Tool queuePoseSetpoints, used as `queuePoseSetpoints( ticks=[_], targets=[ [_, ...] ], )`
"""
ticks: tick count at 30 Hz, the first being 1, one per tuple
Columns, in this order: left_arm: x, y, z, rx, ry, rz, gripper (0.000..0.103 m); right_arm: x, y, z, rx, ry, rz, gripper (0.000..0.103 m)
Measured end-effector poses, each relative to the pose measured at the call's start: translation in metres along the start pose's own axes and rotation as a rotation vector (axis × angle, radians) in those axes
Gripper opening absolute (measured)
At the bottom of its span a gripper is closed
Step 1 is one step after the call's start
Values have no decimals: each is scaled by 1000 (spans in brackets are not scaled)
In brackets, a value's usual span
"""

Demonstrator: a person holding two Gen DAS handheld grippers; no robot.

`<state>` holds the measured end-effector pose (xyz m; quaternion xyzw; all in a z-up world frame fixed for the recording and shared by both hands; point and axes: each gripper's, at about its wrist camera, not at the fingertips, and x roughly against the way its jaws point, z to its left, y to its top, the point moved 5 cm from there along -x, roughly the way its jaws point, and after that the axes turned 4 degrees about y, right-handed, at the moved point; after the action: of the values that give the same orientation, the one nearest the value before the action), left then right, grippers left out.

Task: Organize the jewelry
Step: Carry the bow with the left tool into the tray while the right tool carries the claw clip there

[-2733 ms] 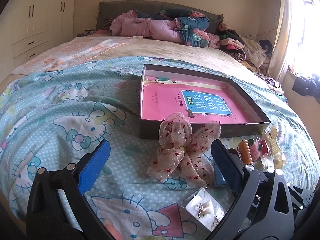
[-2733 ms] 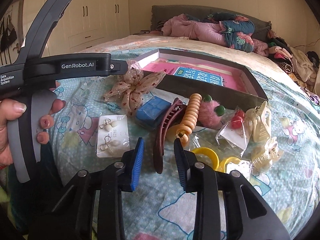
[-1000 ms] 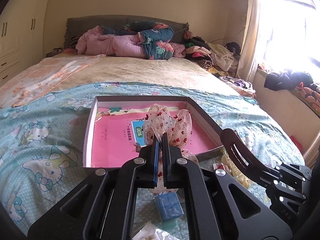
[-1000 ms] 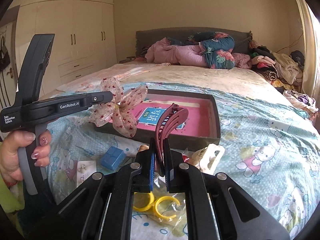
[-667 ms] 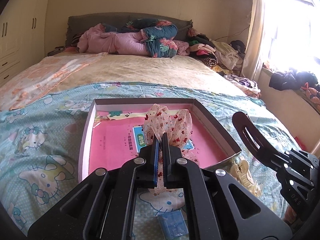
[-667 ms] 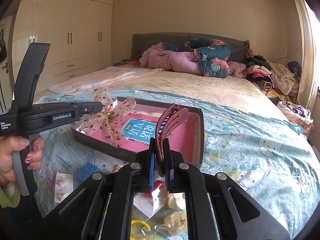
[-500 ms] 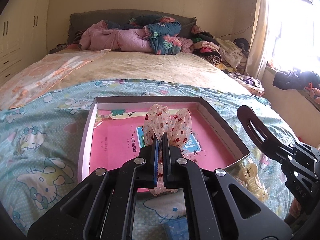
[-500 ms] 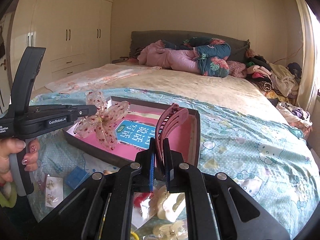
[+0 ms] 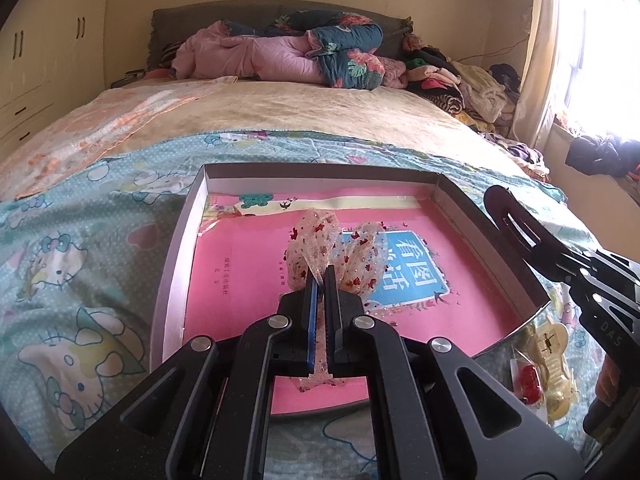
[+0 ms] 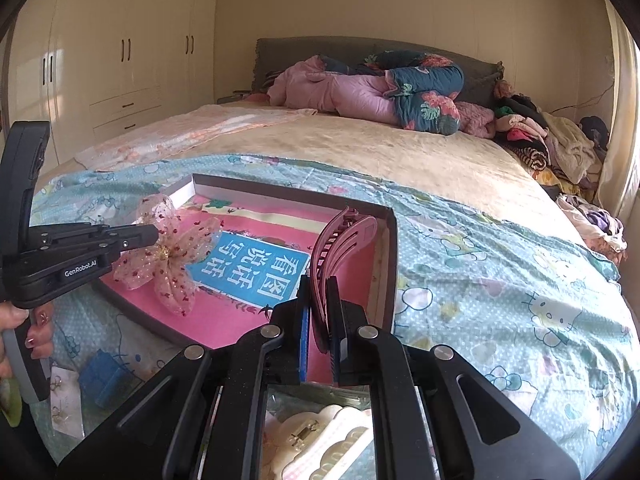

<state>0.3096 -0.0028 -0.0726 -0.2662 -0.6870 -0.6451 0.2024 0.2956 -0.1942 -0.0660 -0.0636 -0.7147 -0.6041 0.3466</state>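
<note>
Both grippers have carried their loads from the bed's near edge to above the tray since the earlier frames, where the items lay loose on the sheet. The bed wears a cartoon-cat sheet, and the shallow grey tray with its pink liner rests on it. The left gripper is pressed together, pinching the sheer red-speckled bow, which hangs over the tray's middle. The right gripper is clamped on the dark pink hair claw, held upright over the tray's right side. A cream claw clip and a blue box lie on the sheet just beside the tray's near wall.
</note>
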Motion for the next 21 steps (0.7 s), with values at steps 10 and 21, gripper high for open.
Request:
queuePoseSetpoints(
  ticks=[10,21],
  targets=[
    [-8,-5,7,16,6,15,4,-30,-10,-9,-34,-10,77,8],
    [6,-6,6,17,11,-13,34,-33,-15,-11,-46,-17,102,11]
  ],
)
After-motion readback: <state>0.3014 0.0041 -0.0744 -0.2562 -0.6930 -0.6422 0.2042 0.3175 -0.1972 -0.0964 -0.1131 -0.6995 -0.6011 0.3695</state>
